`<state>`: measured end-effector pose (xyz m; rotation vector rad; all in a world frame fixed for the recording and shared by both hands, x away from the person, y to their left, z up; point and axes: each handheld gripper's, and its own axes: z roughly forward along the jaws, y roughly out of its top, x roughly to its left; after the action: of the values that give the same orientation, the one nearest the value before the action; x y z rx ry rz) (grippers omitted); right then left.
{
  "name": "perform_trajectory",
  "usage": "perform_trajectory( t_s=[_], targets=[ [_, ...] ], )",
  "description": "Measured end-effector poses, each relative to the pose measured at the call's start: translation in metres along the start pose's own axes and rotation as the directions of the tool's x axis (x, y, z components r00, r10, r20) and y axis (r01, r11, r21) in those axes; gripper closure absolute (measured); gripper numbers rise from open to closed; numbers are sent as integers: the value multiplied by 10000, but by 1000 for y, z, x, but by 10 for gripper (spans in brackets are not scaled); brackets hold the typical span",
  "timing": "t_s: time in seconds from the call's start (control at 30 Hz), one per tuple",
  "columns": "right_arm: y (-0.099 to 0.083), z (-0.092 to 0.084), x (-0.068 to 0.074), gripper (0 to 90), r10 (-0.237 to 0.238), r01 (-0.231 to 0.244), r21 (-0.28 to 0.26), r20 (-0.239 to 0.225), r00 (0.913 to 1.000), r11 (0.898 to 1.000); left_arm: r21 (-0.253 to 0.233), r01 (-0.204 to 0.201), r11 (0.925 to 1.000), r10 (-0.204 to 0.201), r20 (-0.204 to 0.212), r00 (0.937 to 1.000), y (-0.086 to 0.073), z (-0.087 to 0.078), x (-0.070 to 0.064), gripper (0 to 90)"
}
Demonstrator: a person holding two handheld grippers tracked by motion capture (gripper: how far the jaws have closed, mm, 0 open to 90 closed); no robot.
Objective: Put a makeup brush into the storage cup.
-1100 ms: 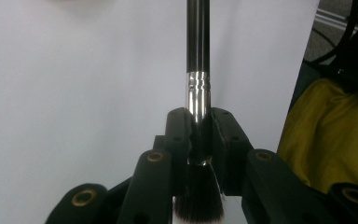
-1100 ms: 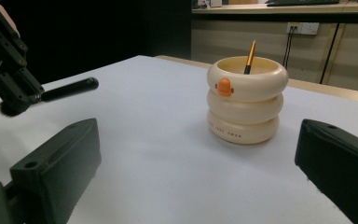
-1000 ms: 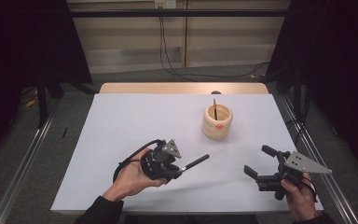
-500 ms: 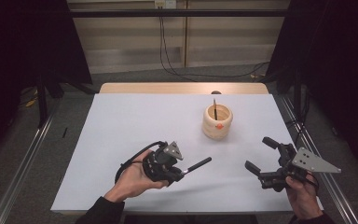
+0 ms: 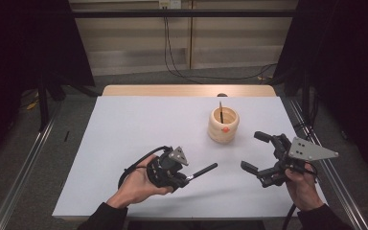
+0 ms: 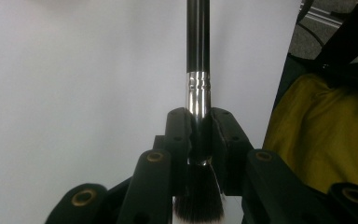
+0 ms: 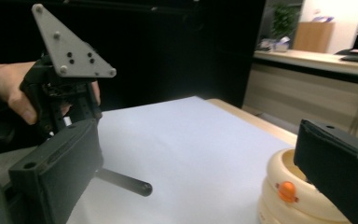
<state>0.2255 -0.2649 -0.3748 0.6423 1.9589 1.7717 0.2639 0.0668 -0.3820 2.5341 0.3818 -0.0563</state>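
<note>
The right gripper (image 5: 259,153) has lifted off the table since a second ago, its fingers (image 7: 56,172) spread wide and empty, which suggests it is readying to take the brush (image 6: 198,79) from the left gripper (image 5: 184,177). There the fingers (image 6: 179,135) pinch the silver ferrule, dark white-tipped bristles behind them, glossy black handle jutting beyond toward the wooden holder (image 5: 223,125).

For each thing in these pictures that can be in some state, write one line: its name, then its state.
left gripper: shut on the brush's metal ferrule.
brush: held roughly level above the table, handle pointing away from the hand.
right gripper: open, nothing between its jaws.
wooden holder: upright on the table, one thin stick standing in it.
table: covered by a white sheet.
</note>
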Motion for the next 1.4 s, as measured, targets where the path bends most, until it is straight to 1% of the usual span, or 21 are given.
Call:
perform_trajectory(
  t_s=[0.1,0.13,0.27,0.3,0.4,0.43,0.47,0.57,0.63,0.67,0.7,0.77,0.83,0.9,0.97,1.03,1.07,1.17,1.2,1.33,1.4],
  targets=[
    [5,8,-2,13,-32,38,223,-271,9996,9997,166,-148,9998,148,-1,9999,0,-1,1,777],
    [6,10,-2,18,-55,63,284,-286,9996,9996,64,-12,10000,13,-14,10000,0,0,1,777],
    [5,20,-2,32,-75,103,657,-422,9991,9978,119,-52,9999,52,22,10000,-1,1,1,777],
    [4,22,-1,34,-68,102,710,-481,9988,9974,41,105,9999,-105,5,9999,-1,1,0,777],
    [5,27,-1,88,-96,158,932,-663,9978,9955,152,25,9999,-25,8,10000,0,1,0,777],
    [5,28,-1,109,-118,189,983,-718,9973,9950,299,-222,9993,221,23,9998,0,0,1,777],
    [6,29,-2,126,-102,193,1126,-808,9967,9934,156,-44,9999,44,32,10000,0,1,0,777],
    [9,34,-4,158,-88,238,1342,-1118,9937,9907,166,71,9998,-71,35,10000,0,2,-1,778],
    [10,37,-6,157,-30,286,1533,-1647,9863,9878,217,-63,9997,61,68,10000,0,2,0,777],
    [9,39,-8,148,137,209,1510,-2248,9743,9883,237,-74,9997,72,104,9999,0,2,0,777],
    [9,41,-8,136,193,197,1562,-2447,9694,9875,280,-99,9996,96,102,9999,0,3,0,777],
    [9,44,-8,126,286,206,1874,-2560,9663,9821,302,-126,9995,123,103,9999,0,3,0,778],
    [8,48,-7,112,344,261,2290,-2560,9661,9731,386,-161,9991,157,95,9998,0,3,-1,777],
    [7,51,-5,113,198,529,2652,-2641,9643,9627,262,-78,9996,76,86,9999,0,4,-2,777],
    [7,53,-4,137,224,711,3050,-2926,9560,9497,346,-224,9991,219,143,9997,1,4,-2,778],
    [7,57,-3,160,136,989,3431,-3108,9504,9341,314,-127,9994,123,149,9998,1,5,-3,778],
    [7,59,-2,171,115,1117,3643,-3197,9474,9245,465,-294,9985,289,99,9995,2,5,-3,777],
    [5,65,1,204,92,1531,4171,-3620,9321,8959,357,-41,9994,35,163,9999,1,7,-5,778],
    [4,67,2,220,69,1729,4443,-3744,9272,8790,376,-133,9992,126,183,9998,1,7,-4,778],
    [1,74,5,258,-24,2186,4971,-3992,9169,8397,562,-230,9982,216,248,9995,1,8,-4,777],
    [2,78,6,270,-70,2433,5264,-4105,9118,8147,538,-247,9982,231,311,9992,1,10,-4,777]
  ],
)
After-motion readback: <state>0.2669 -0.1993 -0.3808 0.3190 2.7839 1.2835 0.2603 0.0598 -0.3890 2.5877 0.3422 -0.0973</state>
